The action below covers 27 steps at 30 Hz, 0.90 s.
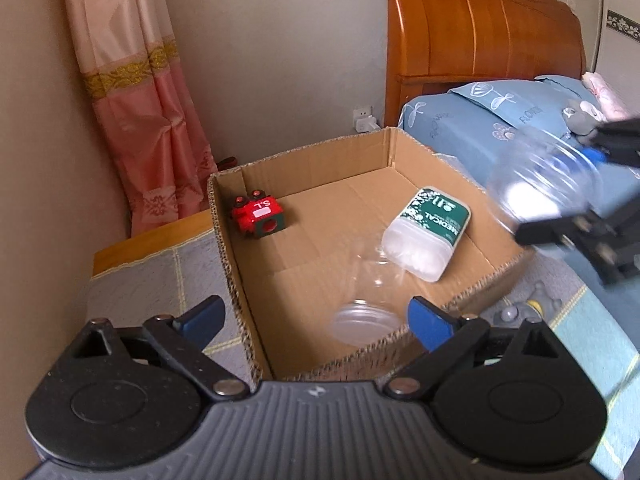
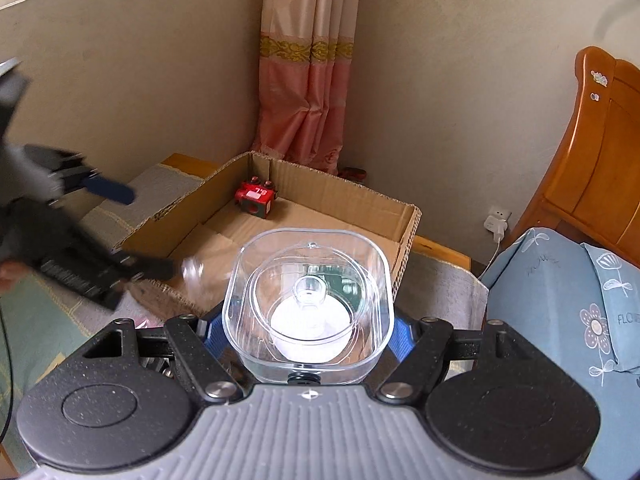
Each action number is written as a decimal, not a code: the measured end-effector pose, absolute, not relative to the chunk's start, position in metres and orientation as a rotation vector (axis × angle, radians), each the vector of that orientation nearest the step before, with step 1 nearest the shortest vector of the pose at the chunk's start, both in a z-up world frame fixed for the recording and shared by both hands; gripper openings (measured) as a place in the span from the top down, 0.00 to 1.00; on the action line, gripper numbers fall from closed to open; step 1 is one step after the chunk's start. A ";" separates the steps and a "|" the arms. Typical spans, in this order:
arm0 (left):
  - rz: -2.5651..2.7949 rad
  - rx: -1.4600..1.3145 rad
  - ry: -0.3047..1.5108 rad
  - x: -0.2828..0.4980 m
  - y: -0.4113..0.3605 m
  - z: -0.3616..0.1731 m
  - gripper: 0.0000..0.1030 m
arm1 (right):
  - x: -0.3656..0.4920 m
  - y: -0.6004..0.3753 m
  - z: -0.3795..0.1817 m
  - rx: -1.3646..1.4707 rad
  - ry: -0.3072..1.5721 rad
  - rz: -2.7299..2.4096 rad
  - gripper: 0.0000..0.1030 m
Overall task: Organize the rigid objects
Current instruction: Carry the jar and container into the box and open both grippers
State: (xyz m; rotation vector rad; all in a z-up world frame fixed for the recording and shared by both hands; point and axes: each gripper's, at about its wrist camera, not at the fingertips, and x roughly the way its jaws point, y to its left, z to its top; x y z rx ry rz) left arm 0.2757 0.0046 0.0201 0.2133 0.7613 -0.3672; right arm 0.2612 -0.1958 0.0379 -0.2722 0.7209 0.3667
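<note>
Left wrist view: the left gripper hangs over the near wall of a cardboard box, its blue fingers spread wide with nothing between them. In the box lie a red toy near the far left corner and a white container with a green "MEDICAL" label toward the right side, well apart from each other. A clear plastic piece — blurred, its shape hard to make out — sits in the near part of the box, just ahead of the open fingers. At the right edge the right gripper holds a clear jar above the box's right wall, both smeared by blur.

Right wrist view: the right gripper is clamped on the jar, a clear, rounded-square tub seen end-on, with a blue finger pressed to each side. Beyond it is the box with the toy in its far corner. The left gripper reaches in from the left — blurred.

A pink curtain, a wooden headboard and a blue pillow stand behind.
</note>
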 end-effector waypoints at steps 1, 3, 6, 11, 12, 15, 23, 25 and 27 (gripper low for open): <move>-0.369 0.213 0.758 0.272 0.006 0.021 0.05 | 0.266 -0.195 0.038 -0.270 0.721 0.365 0.23; -0.371 0.211 0.752 0.264 0.009 0.023 0.05 | 0.277 -0.194 0.037 -0.262 0.727 0.359 0.23; -0.370 0.208 0.740 0.253 0.014 0.026 0.05 | 0.297 -0.193 0.036 -0.247 0.741 0.348 0.23; -0.357 0.202 0.719 0.239 0.023 0.029 0.05 | 0.332 -0.186 0.031 -0.230 0.765 0.333 0.23; -0.353 0.197 0.716 0.237 0.026 0.029 0.05 | 0.338 -0.185 0.030 -0.229 0.769 0.332 0.23; -0.337 0.179 0.710 0.234 0.035 0.029 0.05 | 0.357 -0.179 0.027 -0.230 0.779 0.318 0.23; -0.303 0.144 0.724 0.234 0.055 0.021 0.05 | 0.399 -0.165 0.019 -0.199 0.774 0.295 0.23; -0.300 0.143 0.728 0.233 0.057 0.019 0.05 | 0.406 -0.164 0.014 -0.189 0.779 0.286 0.07; -0.301 0.143 0.729 0.233 0.058 0.018 0.05 | 0.408 -0.164 0.011 -0.183 0.784 0.266 0.02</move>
